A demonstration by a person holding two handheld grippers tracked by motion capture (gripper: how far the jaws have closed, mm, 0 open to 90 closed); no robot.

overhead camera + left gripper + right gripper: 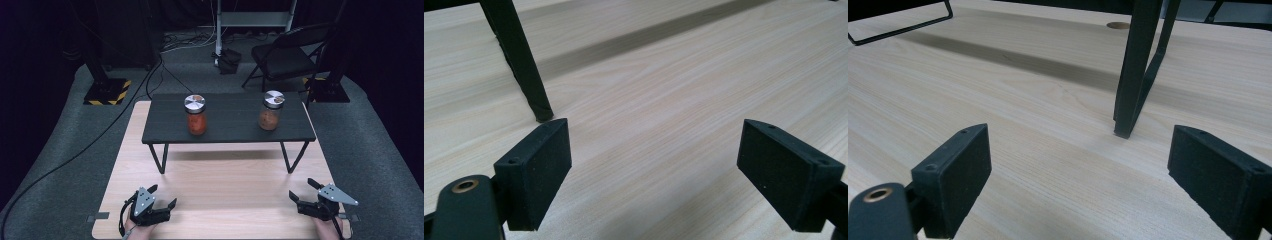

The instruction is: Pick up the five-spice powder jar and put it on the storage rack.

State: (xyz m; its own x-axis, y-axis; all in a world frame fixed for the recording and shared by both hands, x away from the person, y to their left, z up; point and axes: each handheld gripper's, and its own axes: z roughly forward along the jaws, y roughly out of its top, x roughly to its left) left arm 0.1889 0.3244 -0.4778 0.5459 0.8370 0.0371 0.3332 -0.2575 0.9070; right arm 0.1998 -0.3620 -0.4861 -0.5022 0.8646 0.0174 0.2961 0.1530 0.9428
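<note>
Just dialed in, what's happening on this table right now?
Nothing is held yet. A person rests both tongs on the wooden table at its near edge: the left tongs and the right tongs both stand open with nothing between them. Farther back, two lidded jars stand upright and apart on a small black stand: a red jar to the left and a brown jar to the right.

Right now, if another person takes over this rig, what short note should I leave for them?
Left hand-held gripper: jaws open, nothing between them, low at the near left edge of the wooden table.
Right hand-held gripper: jaws open, empty, low at the near right edge.
Things: two lidded jars stand upright on the small black stand at the far side, the red-filled jar toward the left, the brownish jar toward the right.
Done: nothing visible; both jars untouched, lids on.
Left: reach for the jars; all handling remains.
</note>
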